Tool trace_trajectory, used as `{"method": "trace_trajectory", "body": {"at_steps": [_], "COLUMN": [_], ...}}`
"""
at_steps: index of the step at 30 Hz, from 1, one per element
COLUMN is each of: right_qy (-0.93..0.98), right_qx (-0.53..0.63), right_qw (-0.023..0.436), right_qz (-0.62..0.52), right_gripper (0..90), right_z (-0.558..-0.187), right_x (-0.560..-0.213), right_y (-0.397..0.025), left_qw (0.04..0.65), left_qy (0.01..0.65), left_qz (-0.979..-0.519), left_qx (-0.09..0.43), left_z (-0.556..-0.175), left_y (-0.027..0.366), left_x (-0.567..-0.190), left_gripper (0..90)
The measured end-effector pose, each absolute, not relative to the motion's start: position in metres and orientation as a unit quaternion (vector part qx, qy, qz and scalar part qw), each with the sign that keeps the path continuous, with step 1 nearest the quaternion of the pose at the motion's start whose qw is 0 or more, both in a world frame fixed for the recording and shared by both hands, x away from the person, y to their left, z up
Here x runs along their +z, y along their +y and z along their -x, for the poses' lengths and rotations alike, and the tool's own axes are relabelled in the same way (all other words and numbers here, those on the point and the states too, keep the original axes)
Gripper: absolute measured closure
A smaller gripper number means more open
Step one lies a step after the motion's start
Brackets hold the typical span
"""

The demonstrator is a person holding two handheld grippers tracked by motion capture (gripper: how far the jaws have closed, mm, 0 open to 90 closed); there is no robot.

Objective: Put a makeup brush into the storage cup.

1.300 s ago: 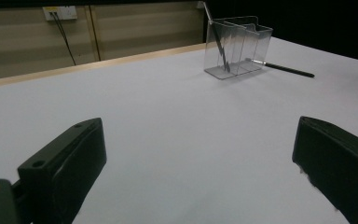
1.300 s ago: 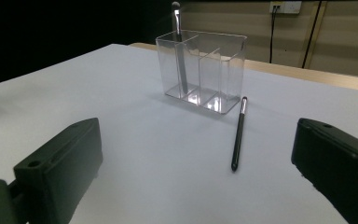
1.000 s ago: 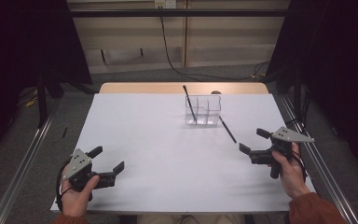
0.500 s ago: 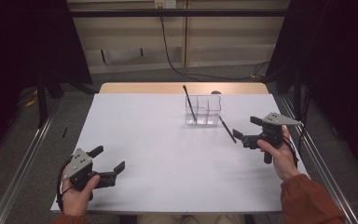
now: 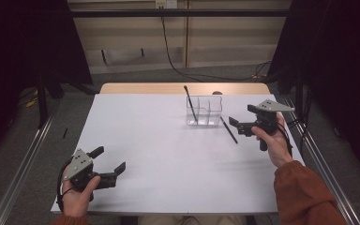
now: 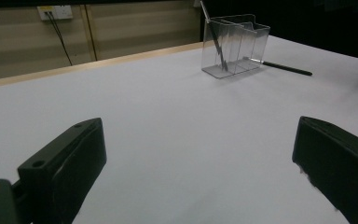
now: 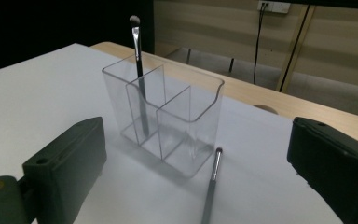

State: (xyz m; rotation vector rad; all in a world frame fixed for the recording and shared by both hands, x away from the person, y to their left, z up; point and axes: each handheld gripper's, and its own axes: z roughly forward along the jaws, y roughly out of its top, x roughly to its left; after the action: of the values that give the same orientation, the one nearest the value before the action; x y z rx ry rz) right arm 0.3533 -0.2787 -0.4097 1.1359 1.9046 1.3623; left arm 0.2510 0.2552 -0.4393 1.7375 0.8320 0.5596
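Jaws wide apart and empty on both: the right gripper (image 5: 244, 120) hovers by the clear three-compartment organizer (image 5: 204, 111), the left gripper (image 5: 108, 163) sits well apart near the table's (image 5: 168, 154) near edge. Two makeup brushes: one brush (image 7: 140, 79) stands nearly upright in an end compartment, bristles up; the other brush (image 7: 210, 186) lies flat just ahead between the right jaws, long axis running away toward the organizer. The right gripper view shows the compartment dividers; the left gripper view shows the organizer (image 6: 233, 44) far ahead.
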Motion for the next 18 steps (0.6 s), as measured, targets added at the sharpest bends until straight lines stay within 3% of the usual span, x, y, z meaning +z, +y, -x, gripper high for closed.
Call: {"method": "trace_trajectory", "body": {"at_steps": [10, 18], "right_qy": [0.697, 0.711], "right_qx": [0.501, 0.482], "right_qw": [0.287, 0.275], "right_qz": [-0.426, -0.433], "right_gripper": [5.5, 6.2], "right_z": [-0.376, -0.394], "right_x": [-0.407, -0.401], "right_y": [-0.275, -0.269], "left_qw": [0.538, 0.537], "left_qy": [0.349, 0.347], "left_qz": [-0.73, -0.733], "left_qx": [0.234, 0.232], "left_z": [-0.251, -0.251], "left_y": [0.255, 0.255], "left_x": [-0.44, -0.44], "left_gripper": [2.8, 2.8]}}
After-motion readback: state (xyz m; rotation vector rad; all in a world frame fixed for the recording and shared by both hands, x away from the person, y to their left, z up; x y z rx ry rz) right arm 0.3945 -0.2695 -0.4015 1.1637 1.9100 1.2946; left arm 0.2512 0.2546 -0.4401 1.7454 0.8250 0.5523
